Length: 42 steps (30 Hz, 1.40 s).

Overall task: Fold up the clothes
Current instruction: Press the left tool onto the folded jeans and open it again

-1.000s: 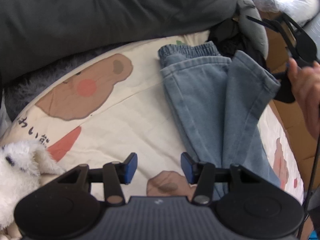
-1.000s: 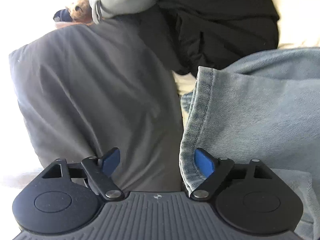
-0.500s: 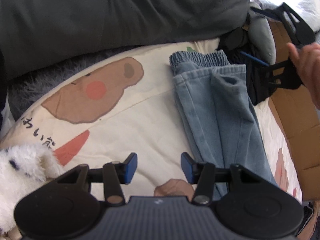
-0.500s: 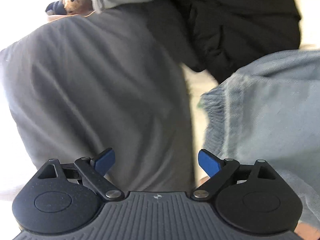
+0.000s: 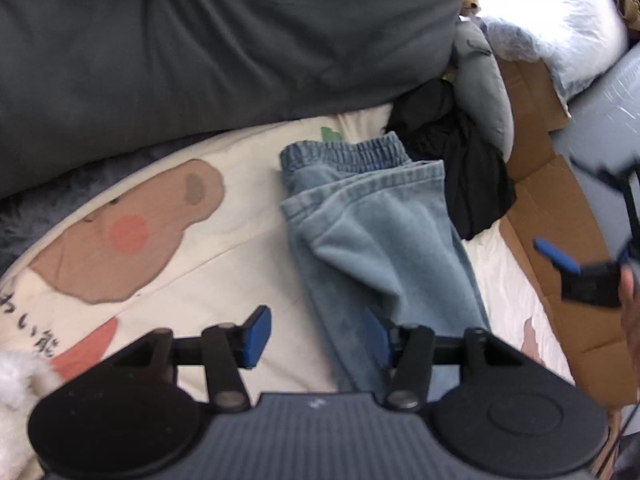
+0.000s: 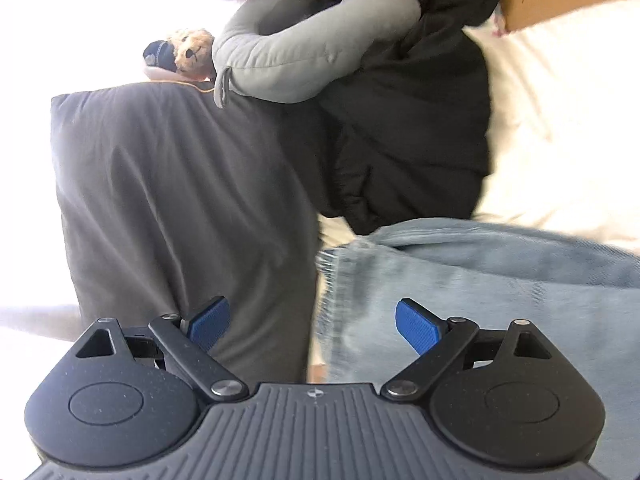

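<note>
The jeans [image 5: 372,240] lie on the cream bedspread [image 5: 224,264], doubled lengthwise with one leg on the other, and the leg ends brought up so the cuff hem sits just below the elastic waistband [image 5: 348,152]. So they're folded in half at least, though a soft hump runs down the top layer and the hem sits a bit skewed across the waistband (not a crisp fold).

The left gripper [image 5: 316,336] hovers low over the near end of the jeans, blue pads spread wide with nothing between them; its right-hand pad overlaps the denim edge in view, but whether it touches is hard to tell. The right gripper [image 5: 576,272] hangs off to the side above the cardboard [image 5: 560,248], a hand [image 5: 630,308] on it, also spread and carrying nothing. From its own camera the denim edge sits right under the gap between the pads.

Whether another fold is coming or the pair is ready to be put aside, this scene could fit either. If the person tidies it, the thing to watch is the top layer: denim this soft slides, so any pinch should catch both layers at the edge, not just the upper one, and the hump wants flattening toward the waistband before anything else. The black garment [image 5: 468,172] lies just beside the waistband, so keep lifts low or it'll get dragged along
</note>
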Each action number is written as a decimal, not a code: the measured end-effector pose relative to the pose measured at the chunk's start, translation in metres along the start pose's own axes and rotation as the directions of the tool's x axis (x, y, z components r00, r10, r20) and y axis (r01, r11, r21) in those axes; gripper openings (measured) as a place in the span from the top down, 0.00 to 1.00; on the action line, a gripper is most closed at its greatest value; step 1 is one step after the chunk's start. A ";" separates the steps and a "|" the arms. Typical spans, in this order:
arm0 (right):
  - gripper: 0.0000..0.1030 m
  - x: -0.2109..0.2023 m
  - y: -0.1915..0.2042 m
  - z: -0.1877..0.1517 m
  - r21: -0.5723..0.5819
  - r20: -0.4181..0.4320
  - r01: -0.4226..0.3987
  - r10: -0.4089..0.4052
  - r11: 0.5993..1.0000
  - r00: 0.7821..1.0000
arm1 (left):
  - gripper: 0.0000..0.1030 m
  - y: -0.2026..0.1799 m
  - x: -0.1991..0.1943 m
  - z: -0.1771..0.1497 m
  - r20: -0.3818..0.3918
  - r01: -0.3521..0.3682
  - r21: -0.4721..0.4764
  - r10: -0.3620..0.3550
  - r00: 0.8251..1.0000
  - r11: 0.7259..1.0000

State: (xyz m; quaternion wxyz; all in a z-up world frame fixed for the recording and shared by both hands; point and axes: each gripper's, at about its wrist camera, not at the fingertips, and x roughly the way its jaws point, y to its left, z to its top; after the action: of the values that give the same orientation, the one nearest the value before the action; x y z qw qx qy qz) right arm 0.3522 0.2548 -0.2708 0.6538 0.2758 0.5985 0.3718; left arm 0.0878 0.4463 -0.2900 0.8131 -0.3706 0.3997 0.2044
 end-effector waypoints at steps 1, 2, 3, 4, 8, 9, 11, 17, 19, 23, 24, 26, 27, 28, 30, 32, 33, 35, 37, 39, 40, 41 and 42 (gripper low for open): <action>0.10 -0.006 -0.006 -0.002 -0.013 -0.003 0.014 -0.014 1.000 1.000 | 0.47 -0.002 0.002 0.003 0.010 0.009 0.006 -0.009 1.000 1.000; 0.10 -0.009 -0.012 -0.006 -0.024 -0.006 0.025 -0.025 0.999 1.000 | 0.47 -0.005 0.005 0.005 0.020 0.018 0.012 -0.018 1.000 1.000; 0.10 -0.016 -0.019 -0.010 -0.035 -0.011 0.039 -0.040 0.999 0.999 | 0.46 -0.005 0.008 0.009 0.026 0.032 0.008 -0.032 0.999 0.999; 0.10 -0.023 -0.026 -0.015 -0.045 -0.012 0.055 -0.056 0.997 0.998 | 0.46 -0.001 0.012 0.011 0.030 0.063 -0.015 -0.063 0.998 0.998; 0.10 -0.058 -0.061 -0.038 -0.067 -0.008 0.126 -0.127 0.990 0.992 | 0.46 0.016 0.031 0.019 0.045 0.079 -0.109 -0.075 0.996 0.991; 0.10 -0.066 -0.070 -0.044 -0.072 -0.006 0.144 -0.145 0.987 0.989 | 0.47 0.018 0.035 0.021 0.047 0.075 -0.122 -0.069 0.997 0.990; 0.10 -0.082 -0.088 -0.057 -0.057 0.001 0.177 -0.177 0.983 0.984 | 0.47 0.022 0.042 0.025 0.049 0.077 -0.142 -0.071 0.996 0.987; 0.11 -0.124 -0.140 -0.100 0.013 0.053 0.251 -0.251 0.968 0.966 | 0.67 0.027 0.056 0.031 0.041 0.112 -0.197 -0.106 0.994 0.974; 0.11 -0.135 -0.155 -0.115 0.043 0.073 0.258 -0.261 0.965 0.963 | 0.86 0.023 0.056 0.031 0.031 0.080 -0.182 -0.076 0.997 0.980; 0.11 -0.156 -0.186 -0.145 0.103 0.112 0.270 -0.281 0.957 0.953 | 0.96 0.017 0.052 0.035 0.038 0.044 -0.148 -0.039 0.999 0.988; 0.12 -0.161 -0.194 -0.152 0.118 0.121 0.272 -0.286 0.955 0.951 | 1.00 0.014 0.050 0.038 0.046 0.033 -0.135 -0.027 0.999 0.990; 0.13 -0.167 -0.207 -0.165 0.143 0.130 0.277 -0.295 0.950 0.947 | 1.00 0.008 0.045 0.046 0.070 0.026 -0.116 -0.018 0.997 0.993; 0.14 -0.167 -0.213 -0.170 0.153 0.128 0.279 -0.299 0.948 0.946 | 1.00 0.006 0.042 0.050 0.079 0.021 -0.110 -0.013 0.997 0.994; 0.14 -0.167 -0.218 -0.175 0.163 0.125 0.282 -0.303 0.946 0.945 | 1.00 0.003 0.040 0.053 0.088 0.016 -0.104 -0.007 0.996 0.994; 0.14 -0.168 -0.229 -0.185 0.182 0.120 0.286 -0.310 0.941 0.943 | 1.00 -0.004 0.041 0.058 0.081 -0.025 -0.069 0.031 0.996 0.997; 0.14 -0.167 -0.235 -0.189 0.188 0.120 0.279 -0.303 0.942 0.945 | 0.97 -0.006 0.047 0.059 0.052 -0.062 -0.061 0.065 0.997 0.996; 0.14 -0.166 -0.238 -0.190 0.190 0.120 0.274 -0.299 0.943 0.947 | 0.87 -0.006 0.050 0.059 0.033 -0.067 -0.067 0.069 0.997 0.995; 0.14 -0.165 -0.240 -0.192 0.195 0.115 0.266 -0.291 0.944 0.950 | 0.67 -0.005 0.056 0.055 0.018 -0.079 -0.071 0.081 0.997 0.994; 0.14 -0.164 -0.242 -0.193 0.193 0.115 0.257 -0.282 0.947 0.952 | 0.48 -0.004 0.060 0.051 0.015 -0.086 -0.076 0.087 0.996 0.993; 0.14 -0.162 -0.244 -0.195 0.190 0.115 0.249 -0.274 0.950 0.955 | 0.44 0.000 0.065 0.047 0.004 -0.103 -0.093 0.104 0.995 0.990; 0.14 -0.162 -0.244 -0.194 0.192 0.120 0.244 -0.269 0.951 0.956 | 0.45 0.003 0.067 0.045 0.004 -0.095 -0.106 0.096 0.995 0.990; 0.14 -0.162 -0.245 -0.194 0.194 0.125 0.238 -0.265 0.952 0.956 | 0.46 0.006 0.070 0.043 0.004 -0.085 -0.118 0.086 0.996 0.989; 0.14 -0.162 -0.245 -0.194 0.196 0.130 0.233 -0.260 0.953 0.957 | 0.49 0.007 0.072 0.041 0.002 -0.069 -0.122 0.069 0.998 0.990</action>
State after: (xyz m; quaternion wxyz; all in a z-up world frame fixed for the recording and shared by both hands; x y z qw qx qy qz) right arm 0.1979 -0.0338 -0.4006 0.7121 0.2841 0.6069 0.2095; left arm 0.1465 0.4854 -0.3338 0.7826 -0.4050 0.3964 0.2576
